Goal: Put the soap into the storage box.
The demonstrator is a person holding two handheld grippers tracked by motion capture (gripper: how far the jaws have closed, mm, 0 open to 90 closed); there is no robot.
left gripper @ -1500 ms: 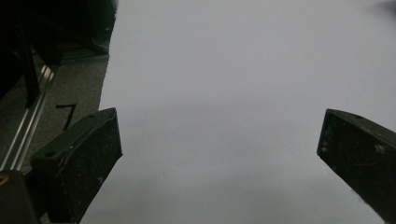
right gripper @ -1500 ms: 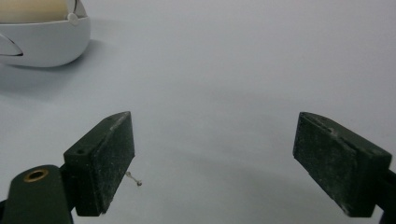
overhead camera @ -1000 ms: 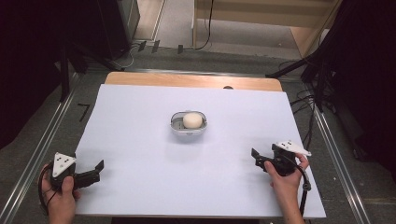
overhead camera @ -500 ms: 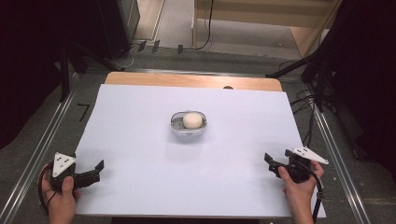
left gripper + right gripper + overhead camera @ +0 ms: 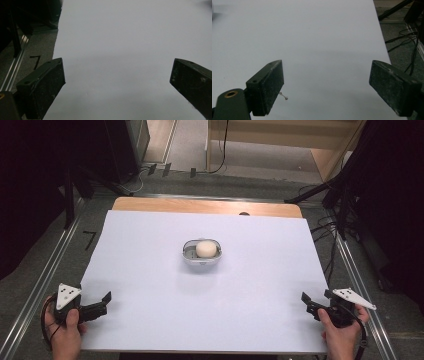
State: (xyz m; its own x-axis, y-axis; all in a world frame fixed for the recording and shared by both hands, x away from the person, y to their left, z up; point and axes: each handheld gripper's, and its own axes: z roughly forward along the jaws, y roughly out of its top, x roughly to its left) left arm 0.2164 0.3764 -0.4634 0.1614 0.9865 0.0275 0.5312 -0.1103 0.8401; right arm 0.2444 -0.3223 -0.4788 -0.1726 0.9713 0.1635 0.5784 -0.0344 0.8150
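Table [image 5: 150, 245] with a white top stands lengthwise across the high view, a strip of bare wood showing along its far edge. Near the middle of the white surface, somewhat toward the far edge, sits a small metal bowl [image 5: 201, 256] with rounded corners, and inside it lies a pale round ball [image 5: 205, 249], possibly a dough ball or an egg; the picture is too small to tell which. The bowl stands upright and nothing touches it.

The left gripper [image 5: 103, 303] is held by a hand [image 5: 64, 332] at the near left corner of the table, its black jaws pointing inward over the white surface and spread wide with nothing between them. In the left gripper view the gripper [image 5: 117, 80] looks over bare white tabletop, with the left table edge and a metal rail beside it on the floor.

The right gripper [image 5: 306, 302] is held by the other hand [image 5: 342, 337] at the near right corner, jaws likewise wide apart and empty, pointing inward. The right gripper view shows that gripper [image 5: 327, 80] above plain white surface, the right table edge and some floor cables beyond it. Both grippers are well apart from the bowl.
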